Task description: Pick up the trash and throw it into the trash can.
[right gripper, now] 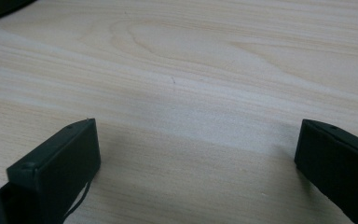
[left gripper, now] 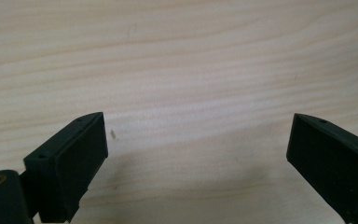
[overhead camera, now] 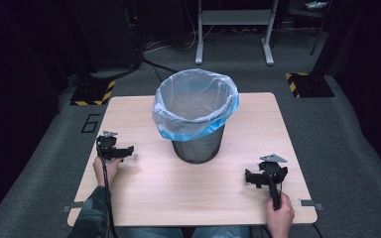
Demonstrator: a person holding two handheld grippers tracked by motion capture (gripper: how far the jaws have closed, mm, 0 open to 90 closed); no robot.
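Worktop (overhead camera: 188,193): pale wood grain, square, and it carries everything you have in front of you. Your forearms come in over its near edge.

Bin (overhead camera: 197,144): a dark mesh wastebasket, upright, in the middle of the worktop towards the far side. It stands between your two grippers and well apart from both.

Bin liner (overhead camera: 194,106): a thin translucent bag with a blue tint, sitting inside the bin. Its top is folded out over the rim and hangs loosely down the outside, with the mouth open.

Right gripper (overhead camera: 252,177): you hold it low over the near right part of the worktop, jaws pointing left towards the middle. Its own view shows the two black jaws spread wide, with bare wood between them and nothing held.

Left gripper (overhead camera: 128,150): you hold it low over the left side of the worktop, jaws pointing right towards the bin. In its own view the jaws are spread wide too, with bare wood between them and nothing in their grasp.

Cables: one trails back from each gripper along your hand.
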